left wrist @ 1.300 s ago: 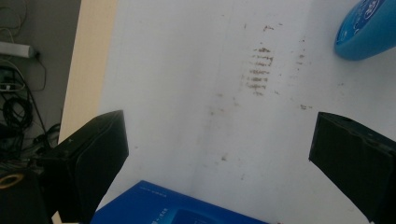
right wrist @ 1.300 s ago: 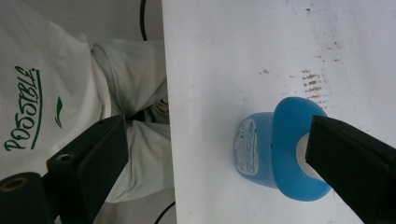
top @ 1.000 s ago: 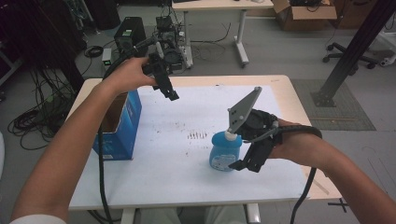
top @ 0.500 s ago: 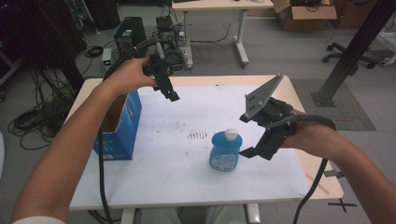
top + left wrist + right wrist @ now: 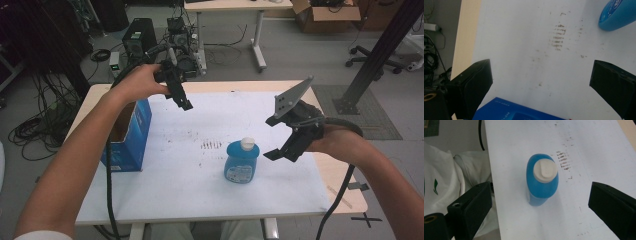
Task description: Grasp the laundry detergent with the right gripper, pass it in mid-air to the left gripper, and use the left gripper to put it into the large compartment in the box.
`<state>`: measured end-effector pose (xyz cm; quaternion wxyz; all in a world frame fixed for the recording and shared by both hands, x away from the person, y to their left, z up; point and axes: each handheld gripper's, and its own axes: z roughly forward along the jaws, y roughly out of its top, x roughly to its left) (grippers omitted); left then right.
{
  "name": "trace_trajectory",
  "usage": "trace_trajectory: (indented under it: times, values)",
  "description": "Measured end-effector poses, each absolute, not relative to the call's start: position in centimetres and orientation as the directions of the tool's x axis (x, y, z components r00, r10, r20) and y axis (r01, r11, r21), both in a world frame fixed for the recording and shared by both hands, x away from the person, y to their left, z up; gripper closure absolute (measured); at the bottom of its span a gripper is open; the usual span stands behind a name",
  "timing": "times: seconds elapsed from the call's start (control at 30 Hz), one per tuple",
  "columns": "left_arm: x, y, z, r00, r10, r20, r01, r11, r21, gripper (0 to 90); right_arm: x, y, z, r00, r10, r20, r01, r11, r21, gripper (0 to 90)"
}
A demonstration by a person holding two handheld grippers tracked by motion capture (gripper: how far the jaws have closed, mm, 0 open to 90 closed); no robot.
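The bottle (image 5: 242, 161) stands upright on the tabletop (image 5: 165, 190), long axis vertical, white cap (image 5: 545, 170) on top. The right gripper (image 5: 283, 139) is much the nearer: in the high view the bottle lies at about 8 o'clock from it, just beside its lower jaw but apart. Its jaws are spread wide and hold nothing; in the right gripper view the bottle sits between them, slightly left of centre. The left gripper (image 5: 179, 95) hangs well apart at 11 o'clock from the bottle, above the box (image 5: 132, 135), jaws likewise wide and empty.
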<state>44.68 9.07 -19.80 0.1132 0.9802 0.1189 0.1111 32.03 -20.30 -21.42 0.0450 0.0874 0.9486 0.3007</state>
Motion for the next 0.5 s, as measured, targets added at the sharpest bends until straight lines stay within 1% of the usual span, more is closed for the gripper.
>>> trace_trajectory:
  times: [0.13, 0.37, 0.5]
  values:
    - [44.6, 9.1, -19.9, 0.947, 0.259, 0.192, 0.209, -0.946, 0.246, 4.9, 32.6, -21.1, -22.1, -0.978, 0.206, -0.029, 0.148, 0.785, 0.602, 4.3]
    - [44.3, 9.0, -20.0, 0.947, 0.257, 0.194, 0.207, -0.947, 0.246, 4.9, 32.9, -22.0, -23.3, -0.974, 0.227, -0.024, 0.166, 0.775, 0.610, 4.1]
    - [44.1, 8.7, -20.1, 0.949, 0.250, 0.194, 0.200, -0.949, 0.245, 4.8, 32.9, -22.3, -24.0, -0.974, 0.225, -0.034, 0.157, 0.775, 0.612, 4.1]
